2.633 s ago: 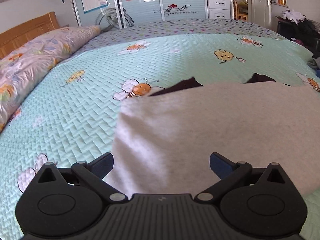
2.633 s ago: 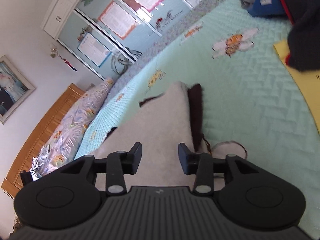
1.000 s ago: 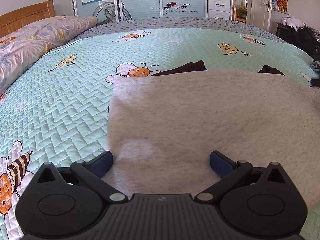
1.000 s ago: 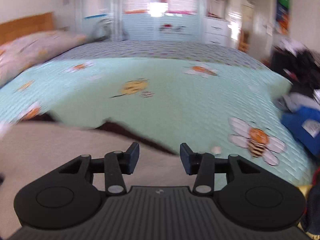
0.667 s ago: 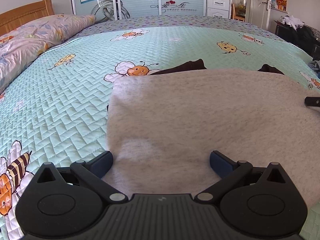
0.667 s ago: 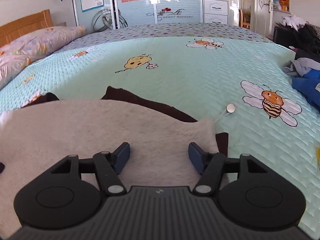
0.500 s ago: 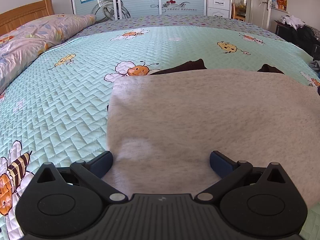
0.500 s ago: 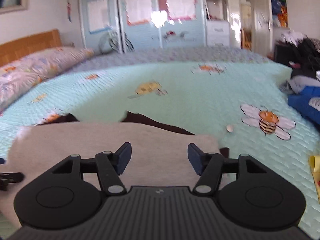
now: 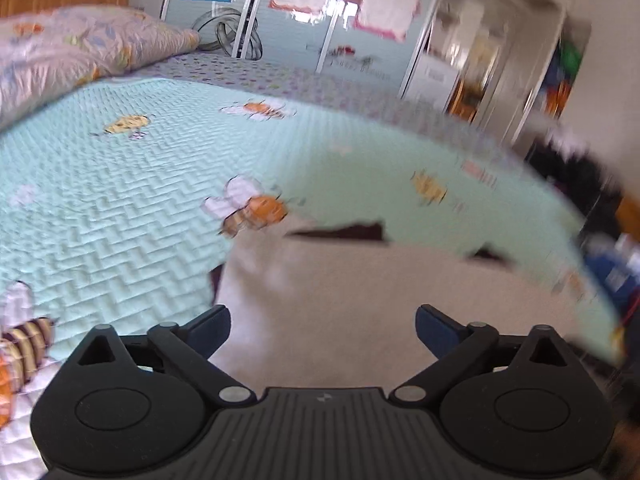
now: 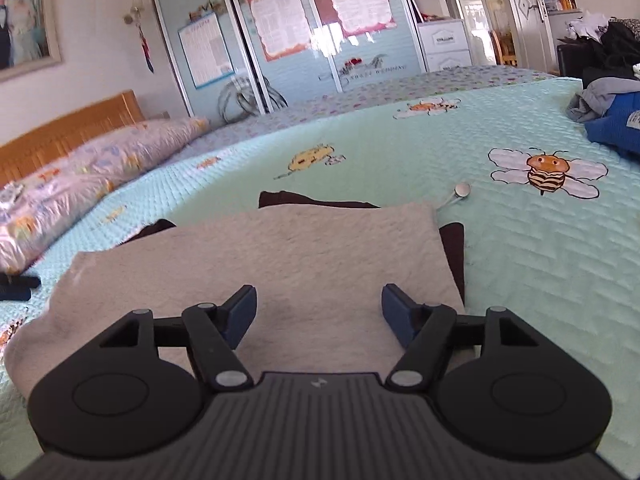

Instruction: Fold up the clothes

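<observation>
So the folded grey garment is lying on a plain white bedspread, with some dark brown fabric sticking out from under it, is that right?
Not quite. The bedspread is pale green and quilted, printed with cartoon bees, not plain white; the right wrist view shows it clearly. The rest holds: the folded grey garment lies on it, with dark brown fabric sticking out from under it.

Pretty clearly a bedroom in someone's home. Big bed (image 10: 520, 280) with a mint bee-print quilt, floral pillow (image 10: 100, 168) against a wooden headboard (image 10: 68, 132), sliding-door wardrobe (image 10: 300, 40) with posters stuck on it, framed wedding photo (image 10: 24, 20) on the wall, piles of clothes (image 10: 612, 116) at the side.
</observation>
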The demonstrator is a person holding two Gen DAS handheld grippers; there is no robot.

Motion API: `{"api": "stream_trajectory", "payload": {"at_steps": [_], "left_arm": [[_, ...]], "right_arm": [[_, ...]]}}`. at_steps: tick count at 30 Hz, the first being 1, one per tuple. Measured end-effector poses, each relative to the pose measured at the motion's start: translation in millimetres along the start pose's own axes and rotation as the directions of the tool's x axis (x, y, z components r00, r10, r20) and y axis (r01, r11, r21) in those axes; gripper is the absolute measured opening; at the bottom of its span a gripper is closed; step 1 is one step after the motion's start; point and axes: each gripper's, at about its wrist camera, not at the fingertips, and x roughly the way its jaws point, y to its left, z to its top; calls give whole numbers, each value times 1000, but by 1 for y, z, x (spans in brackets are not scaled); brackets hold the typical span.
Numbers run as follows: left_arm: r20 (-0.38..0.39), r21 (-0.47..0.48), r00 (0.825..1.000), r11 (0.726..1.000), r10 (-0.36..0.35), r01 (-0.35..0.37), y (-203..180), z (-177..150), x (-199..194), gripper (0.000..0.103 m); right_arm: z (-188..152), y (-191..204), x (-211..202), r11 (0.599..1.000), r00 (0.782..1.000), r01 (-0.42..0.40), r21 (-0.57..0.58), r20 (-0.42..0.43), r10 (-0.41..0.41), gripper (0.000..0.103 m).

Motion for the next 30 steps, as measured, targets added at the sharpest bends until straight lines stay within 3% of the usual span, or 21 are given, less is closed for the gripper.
{"api": "stream_trajectory", "payload": {"at_steps": [2,4,6,8,11,14,20,24,27,29,30], "left_arm": [[-28,-51,995,994,-94,92,6,13,20,102],[-68,-94,990,988,-126,119,17,18,51,102],[-156,-161,982,984,-106,81,33,14,81,100],[-166,-130,981,989,-96,75,37,5,92,102],[-162,-81,985,996,-59,46,31,3,87,98],[-142,-130,990,992,-13,-6,28,6,67,97],[25,-227,999,974,29,-22,31,-21,-21,102],[76,-295,992,952,104,-77,54,-41,-58,102],[50,-335,993,939,103,-81,72,-43,-61,102],[34,-365,995,928,99,-80,80,-46,-60,102],[29,-378,995,923,94,-76,82,-48,-60,102]], "right_arm": [[-1,-2,0,1000,1000,-13,8,8,13,72],[-1,-5,0,999,999,-30,23,14,30,72],[-1,-11,-1,997,998,-56,57,21,55,72],[-2,-16,-1,993,997,-79,89,29,77,72],[-2,-17,-1,991,996,-86,100,32,83,72],[-2,-17,-1,991,996,-87,103,33,84,72],[-2,-25,-21,974,991,-122,192,73,109,72],[-17,-43,-76,910,973,-173,377,208,99,87],[-24,-68,-105,867,979,-143,476,196,54,91],[-28,-90,-111,801,991,-109,589,128,41,92],[-30,-100,-110,761,991,-127,637,108,75,91]]}}
